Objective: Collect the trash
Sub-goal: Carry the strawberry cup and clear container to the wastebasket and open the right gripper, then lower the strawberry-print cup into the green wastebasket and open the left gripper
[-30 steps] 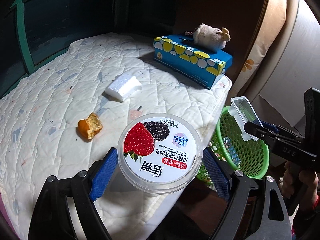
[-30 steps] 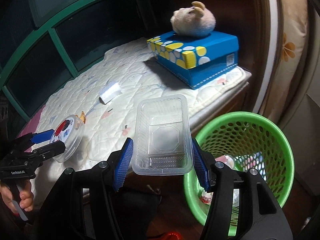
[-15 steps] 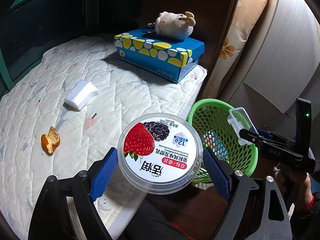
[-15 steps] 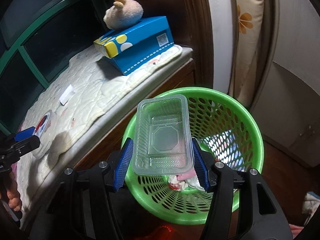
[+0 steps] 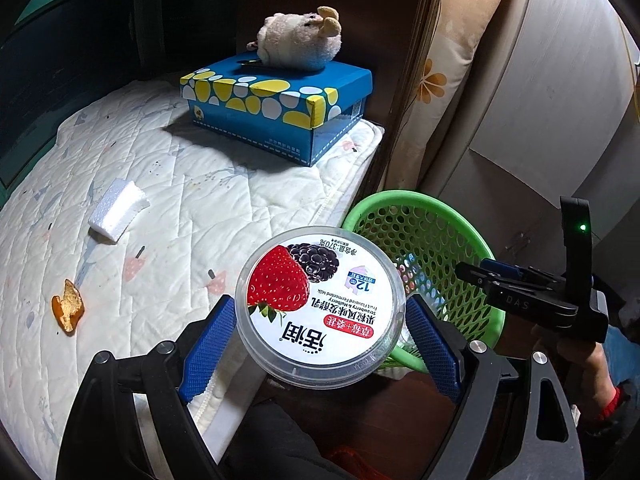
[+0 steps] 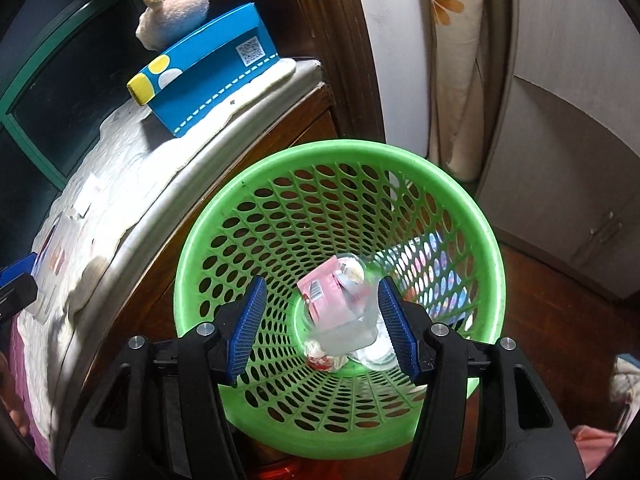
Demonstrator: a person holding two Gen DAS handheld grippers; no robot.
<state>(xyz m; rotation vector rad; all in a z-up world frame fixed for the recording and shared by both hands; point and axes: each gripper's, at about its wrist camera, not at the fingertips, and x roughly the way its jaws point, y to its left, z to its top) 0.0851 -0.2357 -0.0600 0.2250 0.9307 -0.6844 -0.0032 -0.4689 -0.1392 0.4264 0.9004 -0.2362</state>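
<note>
My left gripper is shut on a round yogurt tub with a strawberry label, held over the mattress edge beside the green mesh basket. My right gripper is open and empty, straight above the green basket. A clear plastic tray lies blurred in the basket bottom on a pink wrapper and other trash. In the left wrist view the right gripper hangs over the basket's right rim. An orange peel and a white foam block lie on the white quilted mattress.
A blue spotted box with a plush toy on top stands at the mattress's far corner; both show in the right wrist view. A flowered curtain and pale cabinet doors stand behind the basket. The floor is dark wood.
My right gripper opened and the clear tray dropped into the basket. My left gripper carried the yogurt tub to the right, closer to the basket.
</note>
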